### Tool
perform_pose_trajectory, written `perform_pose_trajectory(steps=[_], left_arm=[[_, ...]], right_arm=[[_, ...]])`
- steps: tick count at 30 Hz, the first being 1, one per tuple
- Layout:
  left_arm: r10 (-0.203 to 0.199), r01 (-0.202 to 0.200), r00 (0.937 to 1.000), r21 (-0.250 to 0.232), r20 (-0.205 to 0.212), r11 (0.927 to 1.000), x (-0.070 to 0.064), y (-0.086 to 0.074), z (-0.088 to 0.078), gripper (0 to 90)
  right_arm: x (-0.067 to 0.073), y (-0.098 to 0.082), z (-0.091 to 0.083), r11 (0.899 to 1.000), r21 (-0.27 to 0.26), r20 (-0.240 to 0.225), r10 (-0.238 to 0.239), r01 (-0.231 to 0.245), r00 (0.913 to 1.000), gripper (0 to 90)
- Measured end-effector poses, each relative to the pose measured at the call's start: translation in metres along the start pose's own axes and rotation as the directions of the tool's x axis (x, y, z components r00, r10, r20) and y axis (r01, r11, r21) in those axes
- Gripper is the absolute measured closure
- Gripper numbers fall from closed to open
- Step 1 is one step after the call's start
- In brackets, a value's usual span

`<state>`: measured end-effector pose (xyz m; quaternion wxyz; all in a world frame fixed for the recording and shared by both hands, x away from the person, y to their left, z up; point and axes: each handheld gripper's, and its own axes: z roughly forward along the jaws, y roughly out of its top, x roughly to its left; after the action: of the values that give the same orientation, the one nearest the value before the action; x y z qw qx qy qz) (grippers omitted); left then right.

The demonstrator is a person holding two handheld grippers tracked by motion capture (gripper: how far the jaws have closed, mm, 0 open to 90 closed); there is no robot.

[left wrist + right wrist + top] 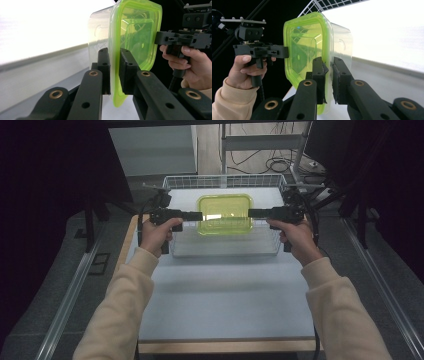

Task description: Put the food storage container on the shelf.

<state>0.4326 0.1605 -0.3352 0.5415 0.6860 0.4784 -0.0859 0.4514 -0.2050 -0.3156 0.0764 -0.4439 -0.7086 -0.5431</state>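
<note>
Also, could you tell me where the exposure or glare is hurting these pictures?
High view: the surroundings fall into deep shadow, while the table is evenly lit and glare sits on the green lid. Left gripper view: the background beside the clear container is blown out to white. Right gripper view: the same white washout at upper right, though the jaws and lid rim stay sharp.
</note>
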Motion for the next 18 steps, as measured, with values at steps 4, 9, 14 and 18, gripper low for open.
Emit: perform_pose_trajectory(steps=[4, 9, 14, 18], left_arm=[[-0.005, 0.005, 1.0000, -0.006, -0.006, 1.0000, 0.002, 0.010, 0.004, 81.0], [-0.010, 0.010, 0.9999, -0.001, -0.005, 0.9999, 0.005, 0.023, 0.007, 81.0], [-0.022, 0.022, 0.9998, -0.002, -0.002, 0.9998, 0.010, 0.037, 0.010, 80.9], [-0.037, 0.037, 0.9993, 0.000, 0.002, 0.9993, 0.018, 0.046, 0.015, 80.9]], right_arm=[[-0.005, 0.008, 0.002, 1.000, -0.009, 0.004, 0.017, -0.017, 0.9999, 81.9], [-0.010, 0.019, 0.004, 0.999, -0.019, 0.004, 0.033, -0.033, 0.9994, 81.9], [-0.015, 0.033, 0.007, 0.999, -0.021, 0.008, 0.048, -0.048, 0.9988, 81.8], [-0.018, 0.043, 0.011, 0.998, -0.023, 0.022, 0.053, -0.052, 0.9984, 81.7]])
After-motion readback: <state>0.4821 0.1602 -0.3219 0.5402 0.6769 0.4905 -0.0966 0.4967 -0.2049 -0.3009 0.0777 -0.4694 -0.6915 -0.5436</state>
